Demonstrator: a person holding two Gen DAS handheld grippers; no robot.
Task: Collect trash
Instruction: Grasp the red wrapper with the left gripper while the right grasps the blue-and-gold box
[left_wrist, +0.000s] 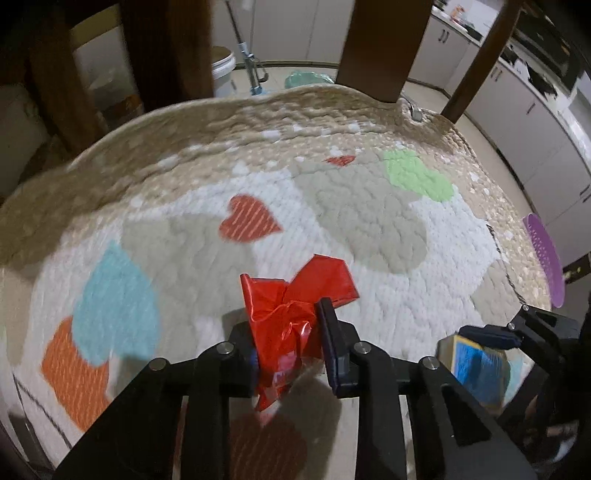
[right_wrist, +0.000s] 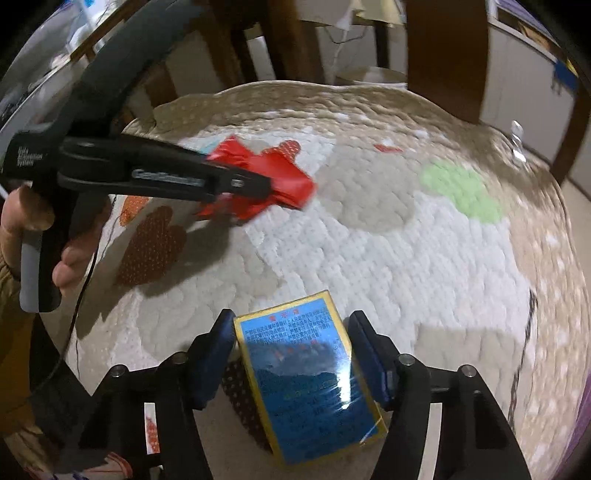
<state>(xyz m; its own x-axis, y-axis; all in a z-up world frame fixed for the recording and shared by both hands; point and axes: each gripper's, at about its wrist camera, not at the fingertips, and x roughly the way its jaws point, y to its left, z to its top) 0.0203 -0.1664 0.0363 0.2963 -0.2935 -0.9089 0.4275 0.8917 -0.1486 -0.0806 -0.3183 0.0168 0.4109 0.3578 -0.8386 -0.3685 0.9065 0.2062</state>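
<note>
A crumpled red wrapper (left_wrist: 291, 295) is pinched in my left gripper (left_wrist: 291, 332), which is shut on it just above the heart-patterned rug (left_wrist: 369, 221). The right wrist view shows the same wrapper (right_wrist: 284, 173) at the tip of the left gripper (right_wrist: 266, 184), with a hand (right_wrist: 22, 221) on its handle. A blue box with a yellow border (right_wrist: 306, 373) lies between the blue pads of my right gripper (right_wrist: 291, 339), and both pads touch its sides. At the right of the left wrist view, the right gripper (left_wrist: 491, 343) is closed on that box (left_wrist: 476, 369).
Dark wooden chair legs (left_wrist: 373, 48) stand at the rug's far edge. A white bucket (left_wrist: 223, 70) and a mop sit on the tiled floor beyond. A purple perforated object (left_wrist: 543, 258) lies at the rug's right edge. White cabinets (left_wrist: 535, 129) line the right side.
</note>
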